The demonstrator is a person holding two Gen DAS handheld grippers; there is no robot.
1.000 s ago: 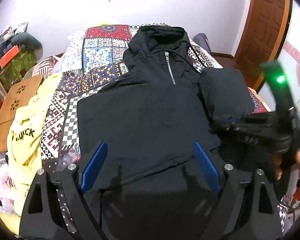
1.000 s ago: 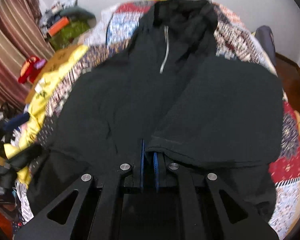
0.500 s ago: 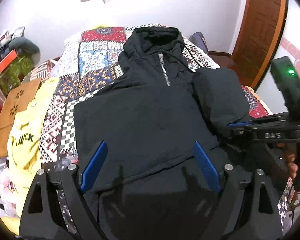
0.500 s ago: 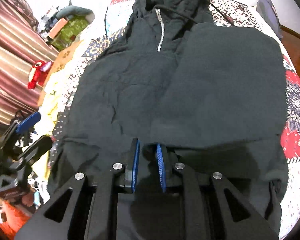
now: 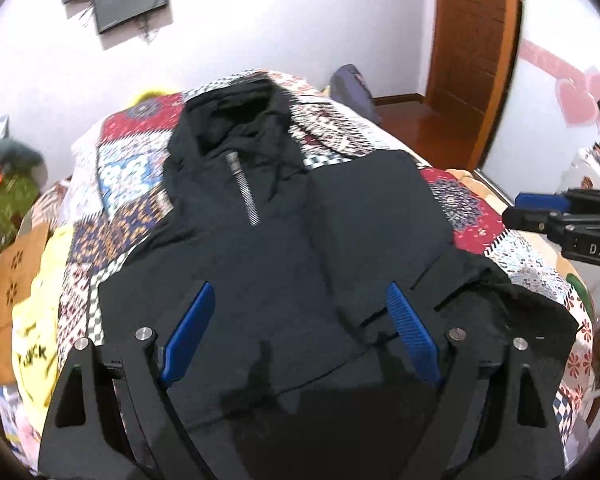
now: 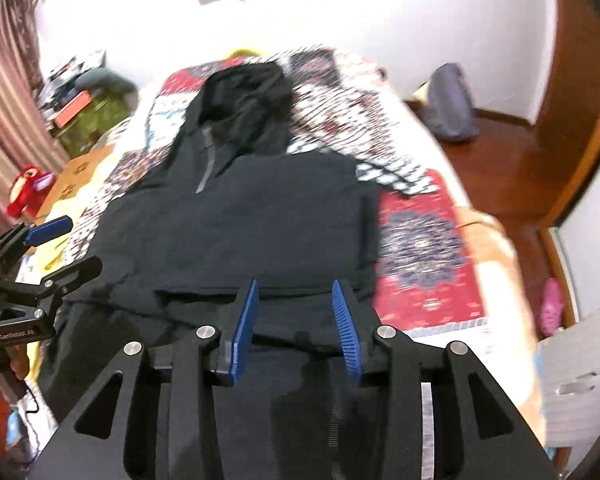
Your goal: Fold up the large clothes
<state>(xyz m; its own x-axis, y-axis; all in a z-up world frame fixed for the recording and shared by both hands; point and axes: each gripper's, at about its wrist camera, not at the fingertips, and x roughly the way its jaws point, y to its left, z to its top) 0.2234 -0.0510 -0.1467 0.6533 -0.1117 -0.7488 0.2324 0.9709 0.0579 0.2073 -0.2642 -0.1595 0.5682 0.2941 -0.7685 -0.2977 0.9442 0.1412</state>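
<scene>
Right tongs (image 6: 294, 326) have let go, now part-open and empty; left tongs (image 5: 300, 336) wide, empty — black hoodie (image 5: 260, 248) on bed (image 5: 468, 208): soft, limp; grip hem corners.

**Both grippers open, fingers empty**

The left gripper (image 5: 298, 332) points forward with its two blue fingers (image 5: 188, 340) spread wide apart, nothing between them. In the right wrist view the same gripper (image 6: 40, 256) shows at the left edge, side-on, its black frame gripped from below by a hand (image 6: 18, 364) of which only a little skin is visible.

The right gripper (image 6: 296, 330) also stands parted, its blue ribbed fingers (image 6: 346, 332) set clearly apart though less widely than the left pair, and holding nothing. From the left wrist view the right gripper (image 5: 540, 208) reaches in from the right edge, level, one blue finger (image 5: 538, 200) showing at its tip.
</scene>
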